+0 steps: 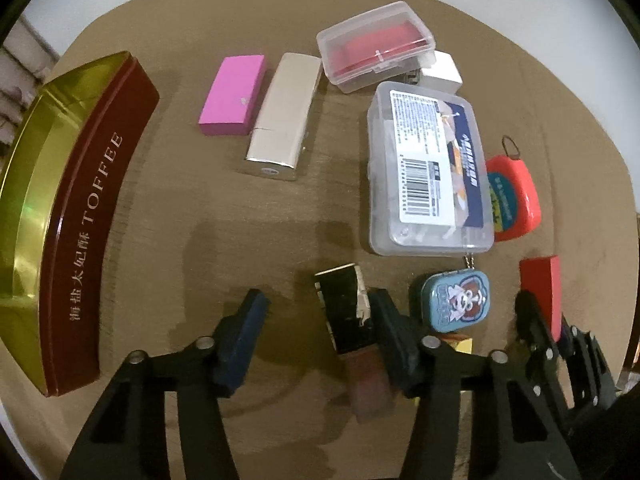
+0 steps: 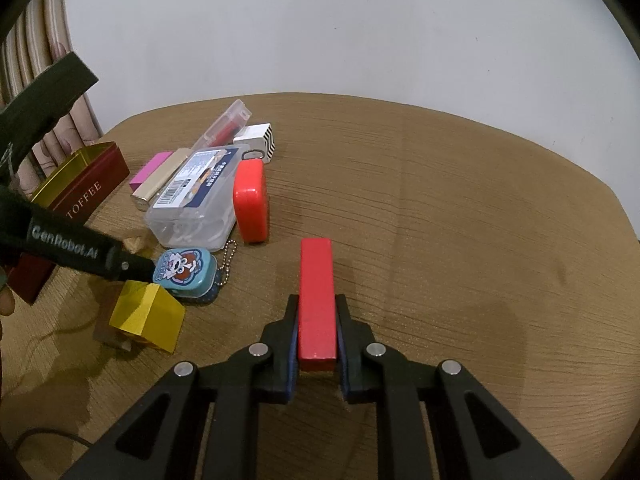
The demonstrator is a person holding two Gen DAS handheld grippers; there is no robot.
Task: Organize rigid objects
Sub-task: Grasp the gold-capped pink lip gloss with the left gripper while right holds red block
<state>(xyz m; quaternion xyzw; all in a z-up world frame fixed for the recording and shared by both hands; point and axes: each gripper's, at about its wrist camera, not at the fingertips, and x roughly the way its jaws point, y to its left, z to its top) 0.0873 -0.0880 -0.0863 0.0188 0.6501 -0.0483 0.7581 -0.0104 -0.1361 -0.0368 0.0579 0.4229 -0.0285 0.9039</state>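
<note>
One brown wood-grain tabletop [image 2: 440, 200] fills both views, a pale wall [image 2: 360, 20] behind it and a curtain [image 2: 44, 92] at ten o'clock. The open red TOFFEE tin [image 1: 92, 216], gold inside, sits at nine o'clock. A clear labelled case [image 1: 428, 168] lies at two o'clock, a smaller clear box [image 1: 376, 46] holding something red beyond it. The left claw [image 1: 316, 320] stands part-open around a dark gold-edged block [image 1: 340, 308], one pad touching. The right claw [image 2: 317, 332] clamps a red block [image 2: 317, 300].
</note>
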